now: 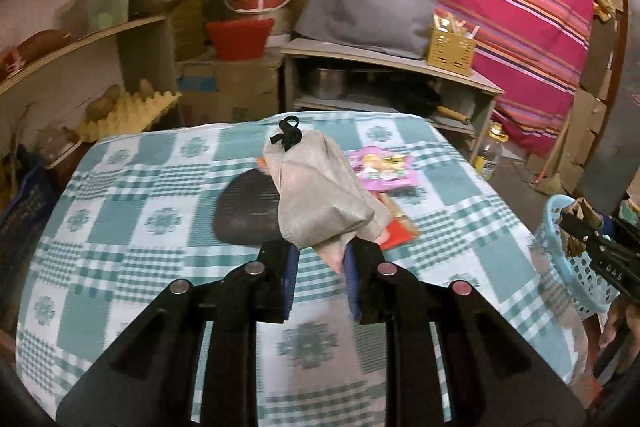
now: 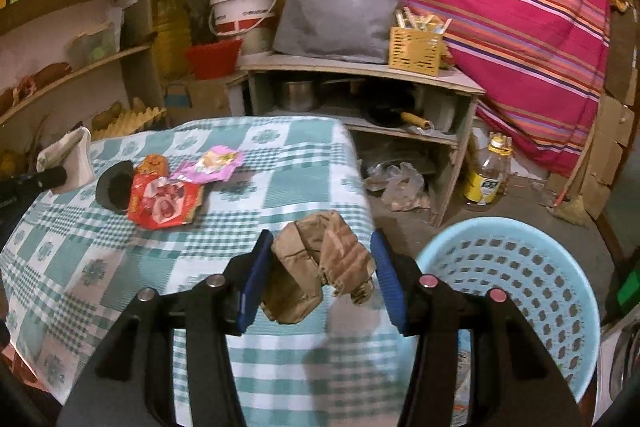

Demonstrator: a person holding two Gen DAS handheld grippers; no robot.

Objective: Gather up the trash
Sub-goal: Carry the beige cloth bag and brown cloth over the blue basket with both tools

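Two tools, both loaded. Left tool (image 1: 319, 259) is clenched on a grey cloth pouch (image 1: 320, 195) with a black drawstring knot (image 1: 289, 133) at its far end; pouch sticks up and forward from between the blue pads (image 1: 290, 279), lifted off the counter (image 1: 120, 227). Ahead of the left tool, partly behind the pouch: a dark round pad (image 1: 246, 211) lying flat on the checked cloth, a pink wrapper (image 1: 382, 169) just right of the pouch, a red wrapper (image 1: 398, 231) nearer the right pad. Far right of the left tool, the light blue basket (image 1: 576, 267) sits past the counter edge, with the right tool's black body in front of it.

Right tool (image 2: 320, 267) grasps a crumpled brown paper bag (image 2: 320, 263); jaws stand fairly wide, bag bunched between them and touching the left pad (image 2: 250, 287), contact with the right pad unclear. Bag hangs over the counter's right edge (image 2: 360, 187). Light blue basket (image 2: 508, 291) sits just right of this tool, lower than the counter. Forward-left of the right tool on the counter: red wrapper (image 2: 164, 203), pink wrapper (image 2: 212, 165), dark pad (image 2: 114, 187), all close together. Far left, the left tool's pouch (image 2: 70, 155) shows
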